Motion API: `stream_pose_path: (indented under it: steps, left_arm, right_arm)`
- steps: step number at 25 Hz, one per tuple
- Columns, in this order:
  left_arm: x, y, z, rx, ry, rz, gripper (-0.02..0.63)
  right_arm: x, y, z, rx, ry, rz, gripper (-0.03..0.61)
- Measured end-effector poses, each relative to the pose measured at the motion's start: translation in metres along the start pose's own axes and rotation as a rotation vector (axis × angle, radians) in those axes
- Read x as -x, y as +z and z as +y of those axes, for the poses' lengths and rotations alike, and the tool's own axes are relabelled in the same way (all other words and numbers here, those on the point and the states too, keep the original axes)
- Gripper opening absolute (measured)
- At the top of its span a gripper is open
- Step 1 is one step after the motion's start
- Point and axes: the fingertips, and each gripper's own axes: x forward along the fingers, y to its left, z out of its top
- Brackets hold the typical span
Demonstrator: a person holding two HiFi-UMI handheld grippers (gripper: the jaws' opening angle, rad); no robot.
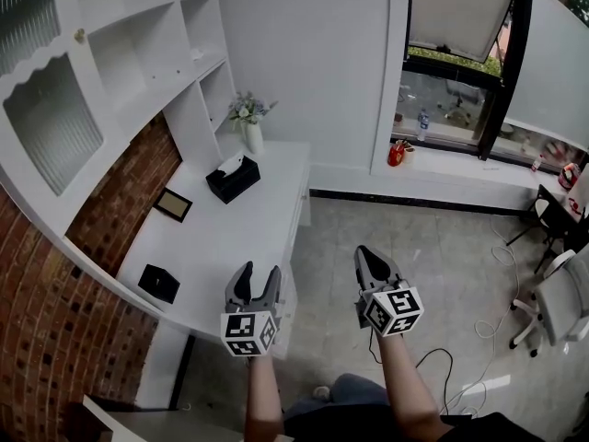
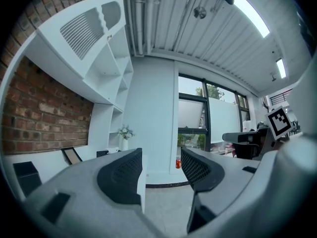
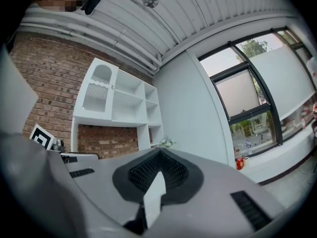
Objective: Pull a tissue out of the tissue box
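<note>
A: Grippers, quick.

B: Left gripper (image 1: 259, 274) has its jaws parted by a moderate gap with nothing between them; its own view (image 2: 161, 152) shows only room through the gap. Right gripper (image 1: 368, 251) has its jaws pressed together, holding nothing, and its own view (image 3: 158, 155) shows the same.

A: Tissue box?

B: Black tissue box (image 1: 233, 178) sits at the far end of the white desk (image 1: 230, 247), a white tissue (image 1: 232, 163) sticking up from it. Well apart from both grippers.

A: Edges?

B: Left gripper hangs over the desk's near right corner. Right gripper is past the desk's right edge, over the floor (image 1: 433, 247).

A: Room to move?

B: Bare desktop between left gripper and box. Picture frame (image 1: 173, 204) and small black box (image 1: 159, 284) lie along the left side by the brick wall (image 1: 55, 330). Vase of flowers (image 1: 250, 122) stands just behind the tissue box.
</note>
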Motion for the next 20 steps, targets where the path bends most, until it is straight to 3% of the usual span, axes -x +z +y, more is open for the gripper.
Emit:
stream_pose_path:
  steps: [11, 20]
  left_arm:
    - [-0.031, 0.003, 0.022, -0.008, -0.005, -0.012, 0.216]
    - [-0.097, 0.009, 0.055, -0.041, 0.022, -0.04, 0.216]
  right_arm:
    - [-0.02, 0.009, -0.018, 0.003, -0.037, -0.041, -0.002]
    - [-0.098, 0.013, -0.049, 0.0, 0.002, -0.091, -0.002]
